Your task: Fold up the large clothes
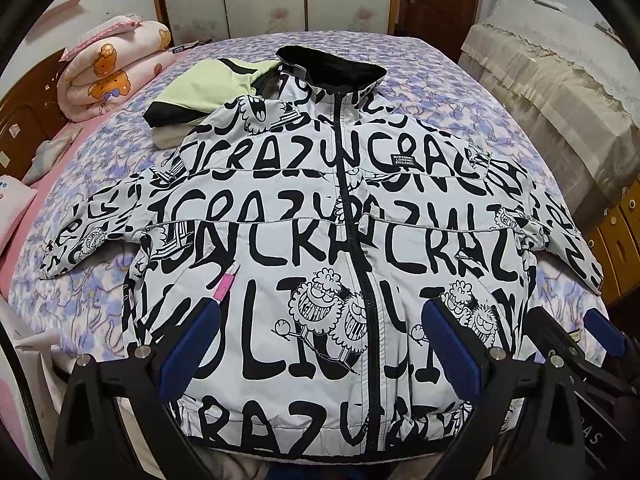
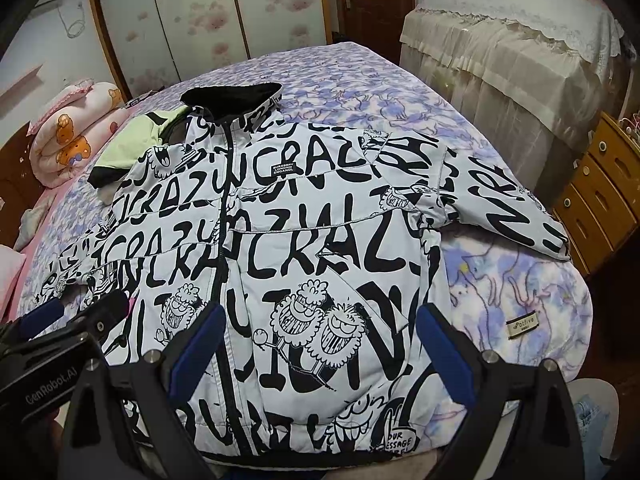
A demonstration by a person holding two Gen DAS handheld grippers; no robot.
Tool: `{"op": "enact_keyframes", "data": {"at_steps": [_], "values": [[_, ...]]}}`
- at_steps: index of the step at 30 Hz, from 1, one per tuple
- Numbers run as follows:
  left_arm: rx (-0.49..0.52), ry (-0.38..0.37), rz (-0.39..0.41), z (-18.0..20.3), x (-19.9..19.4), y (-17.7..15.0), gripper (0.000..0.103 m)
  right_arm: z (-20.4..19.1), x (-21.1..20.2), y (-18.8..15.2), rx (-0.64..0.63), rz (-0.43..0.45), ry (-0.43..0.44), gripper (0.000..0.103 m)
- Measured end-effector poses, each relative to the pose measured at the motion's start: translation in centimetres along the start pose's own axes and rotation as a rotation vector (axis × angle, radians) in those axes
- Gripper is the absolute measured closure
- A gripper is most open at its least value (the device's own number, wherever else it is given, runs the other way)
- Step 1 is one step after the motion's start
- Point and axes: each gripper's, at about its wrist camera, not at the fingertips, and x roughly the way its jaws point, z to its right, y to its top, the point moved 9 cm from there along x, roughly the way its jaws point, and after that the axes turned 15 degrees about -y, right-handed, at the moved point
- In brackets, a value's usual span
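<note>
A white jacket [image 1: 304,216] [image 2: 304,240] printed with black letters and cartoon faces lies flat on the bed, front up, zipped, black collar at the far end, both sleeves spread out sideways. My left gripper [image 1: 320,320] hovers open above its lower front, blue pads wide apart, nothing between them. My right gripper [image 2: 320,328] is open too, over the jacket's lower right front. In the left wrist view the right gripper [image 1: 568,332] shows at the right edge; in the right wrist view the left gripper [image 2: 76,316] shows at the left edge.
A bed [image 1: 420,64] with a purple flowered sheet holds the jacket. A folded green and black garment [image 1: 200,88] lies by the jacket's left shoulder. A rolled pink quilt [image 1: 108,72] sits far left. A covered cabinet [image 2: 500,60] and wooden drawers [image 2: 600,184] stand on the right.
</note>
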Motion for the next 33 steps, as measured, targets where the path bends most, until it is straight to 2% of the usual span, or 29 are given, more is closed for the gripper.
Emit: {"op": "enact_keyframes", "data": {"at_steps": [17,22,27,33], "values": [[0.012,0.010,0.004,-0.1,0.4,0.0,0.004,-0.1,0.6,-0.3,-0.020,-0.009,-0.013,0.007],[0.014,-0.007,0.020,-0.5,1.0,0.0,0.004,-0.9,1.0,-0.8,-0.035,-0.019,-0.026,0.007],[0.076,-0.013,0.052,0.1,1.2,0.8,0.004,-0.5,1.1,-0.6,-0.045,-0.021,-0.043,0.007],[0.080,-0.058,0.039,1.0,1.5,2.4,0.004,0.0,0.8,0.4,-0.039,-0.036,-0.038,0.007]]}}
